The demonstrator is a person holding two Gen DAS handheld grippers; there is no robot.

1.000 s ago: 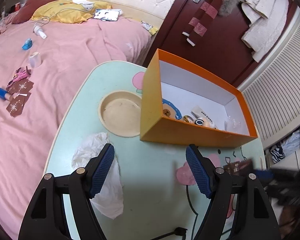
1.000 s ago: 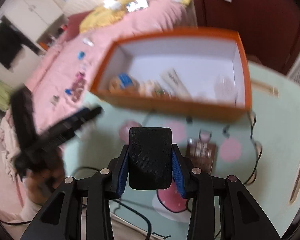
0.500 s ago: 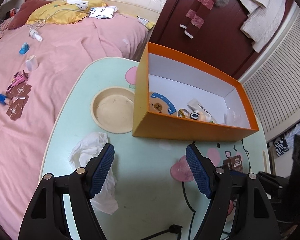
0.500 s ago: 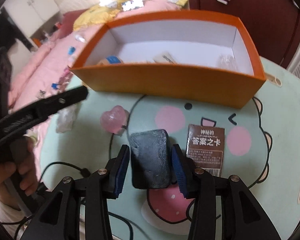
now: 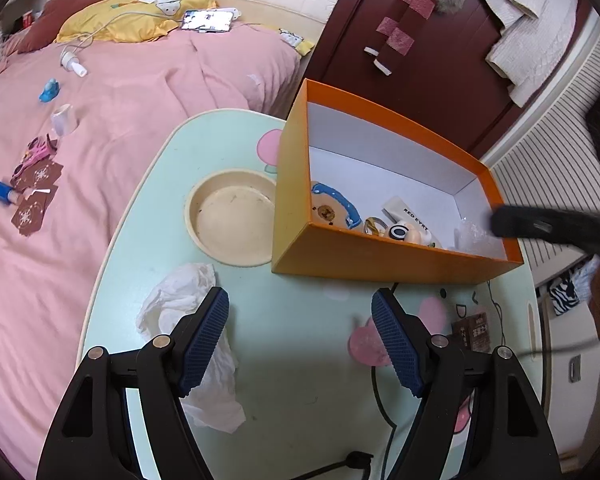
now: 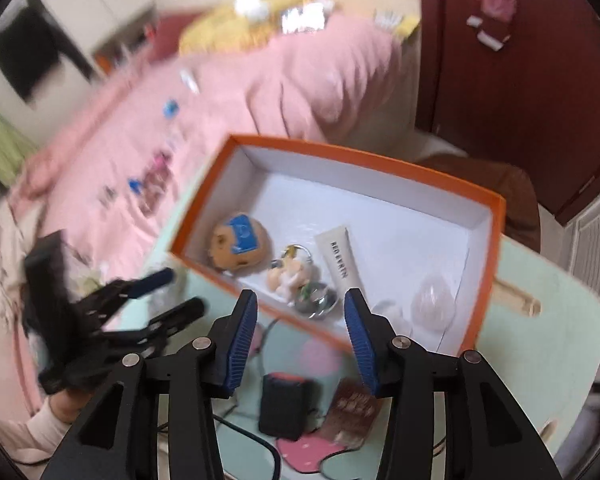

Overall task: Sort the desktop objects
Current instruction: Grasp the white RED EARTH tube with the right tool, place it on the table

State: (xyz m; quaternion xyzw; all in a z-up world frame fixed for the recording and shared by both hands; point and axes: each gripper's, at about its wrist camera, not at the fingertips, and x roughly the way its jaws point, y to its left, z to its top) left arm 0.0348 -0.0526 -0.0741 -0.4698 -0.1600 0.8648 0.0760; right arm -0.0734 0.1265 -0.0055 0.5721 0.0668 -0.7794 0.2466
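Black pouch (image 6: 283,406) on table (image 6: 548,300), right gripper (image 6: 300,332) empty

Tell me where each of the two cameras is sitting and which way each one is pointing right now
Left wrist: rides the left gripper, low over the table, facing the orange box, round dish, tissue and bed; own open fingers show.
Right wrist: rides the right gripper, higher up, looking down into the orange box, a black block below; own open fingers and the left gripper show.
Shared: box, table, bed.
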